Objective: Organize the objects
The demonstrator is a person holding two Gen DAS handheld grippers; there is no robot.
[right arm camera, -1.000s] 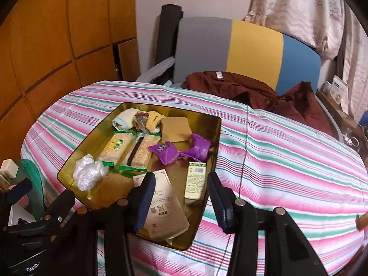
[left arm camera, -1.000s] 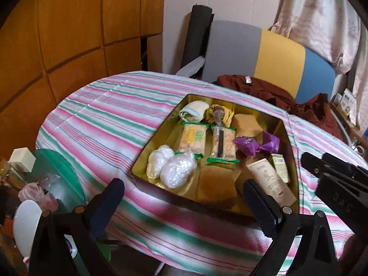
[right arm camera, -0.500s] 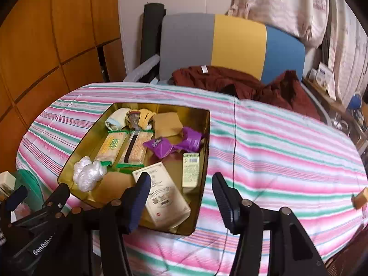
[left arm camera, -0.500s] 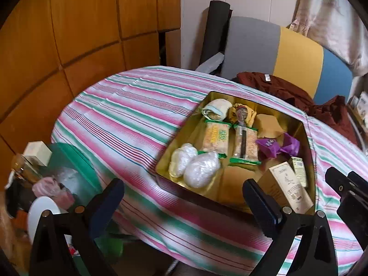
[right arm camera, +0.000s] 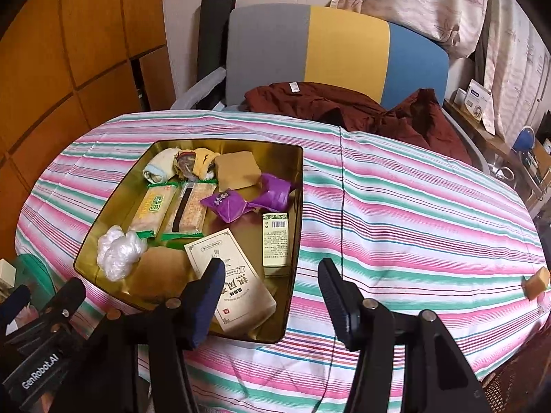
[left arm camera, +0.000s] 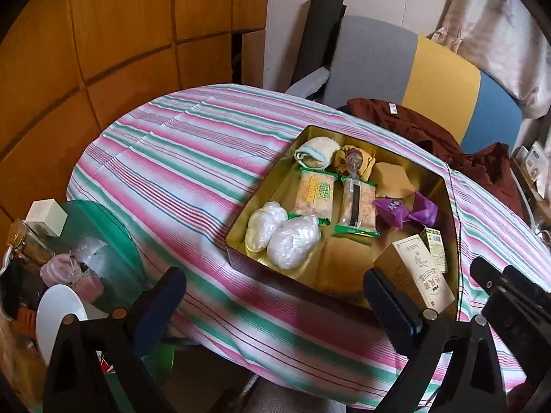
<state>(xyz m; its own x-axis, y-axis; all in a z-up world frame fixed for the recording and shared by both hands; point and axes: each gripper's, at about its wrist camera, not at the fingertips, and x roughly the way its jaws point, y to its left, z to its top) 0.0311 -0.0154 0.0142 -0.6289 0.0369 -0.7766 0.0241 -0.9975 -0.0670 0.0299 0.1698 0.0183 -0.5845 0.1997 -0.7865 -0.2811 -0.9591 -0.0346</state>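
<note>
While both tools hang above the near edge of the bench [right arm camera: 396,206], nothing is gripped: the left tool [left arm camera: 275,296] gapes wide and the right tool [right arm camera: 272,275] stands open too, each empty. The step in hand looks like a pause between placings. The tin [right arm camera: 296,227] sits on the striped cloth and holds almost everything: a big box [right arm camera: 237,275] at its near side, a small box [right arm camera: 275,237] just beside that against the tin's right wall, purple packets [right arm camera: 229,204] beyond them, two cracker packs [right arm camera: 155,206] left of the packets, plastic lumps [right arm camera: 117,251] at the tin's near left corner, and rolled cloths [right arm camera: 162,168] along its far wall. One small tan block [right arm camera: 535,282] lies well right of the tin, at the cloth's edge. A likely next move is for the right tool to swing over to that block, close on it and carry it into the tin.

The block is cut by the fisheye rim and too small to identify. The tin's near wall hides behind the right tool's fingers [right arm camera: 203,292]. Clutter left of the bench is blurred.
</note>
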